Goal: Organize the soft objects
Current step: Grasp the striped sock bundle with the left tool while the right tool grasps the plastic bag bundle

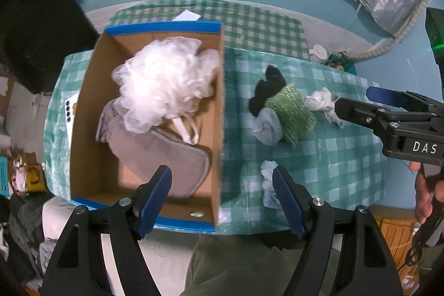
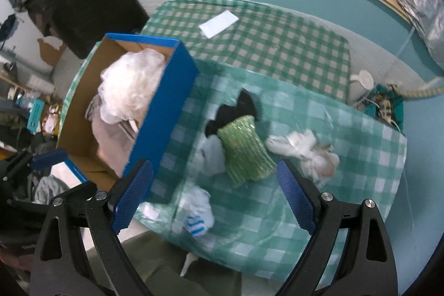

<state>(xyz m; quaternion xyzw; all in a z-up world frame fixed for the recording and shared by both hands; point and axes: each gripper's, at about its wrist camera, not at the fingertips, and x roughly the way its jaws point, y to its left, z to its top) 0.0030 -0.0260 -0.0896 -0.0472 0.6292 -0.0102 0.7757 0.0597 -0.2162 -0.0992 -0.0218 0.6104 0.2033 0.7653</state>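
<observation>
A blue-edged cardboard box (image 1: 83, 107) (image 2: 172, 90) stands on the left of the table. In it lie a white mesh pouf (image 1: 163, 82) (image 2: 127, 82) and a grey padded mitt (image 1: 166, 157). On the checked cloth to its right lie a green sponge cloth (image 1: 291, 113) (image 2: 244, 154), a black sock (image 1: 266, 90) (image 2: 233, 110), a pale blue sock (image 1: 266, 126) (image 2: 213, 157), a white crumpled cloth (image 1: 322, 101) (image 2: 302, 149) and a blue-striped sock (image 1: 269, 185) (image 2: 197, 210). My left gripper (image 1: 222, 201) is open and empty above the box's near right edge. My right gripper (image 2: 215, 199) is open and empty above the striped sock; it also shows in the left wrist view (image 1: 360, 104).
The table carries a green checked cloth (image 1: 347, 157) (image 2: 347, 185). A white paper (image 2: 219, 22) lies at the far side. A phone (image 1: 69, 113) lies left of the box. Clutter sits on the floor at the left and back right. The person's legs are at the near edge.
</observation>
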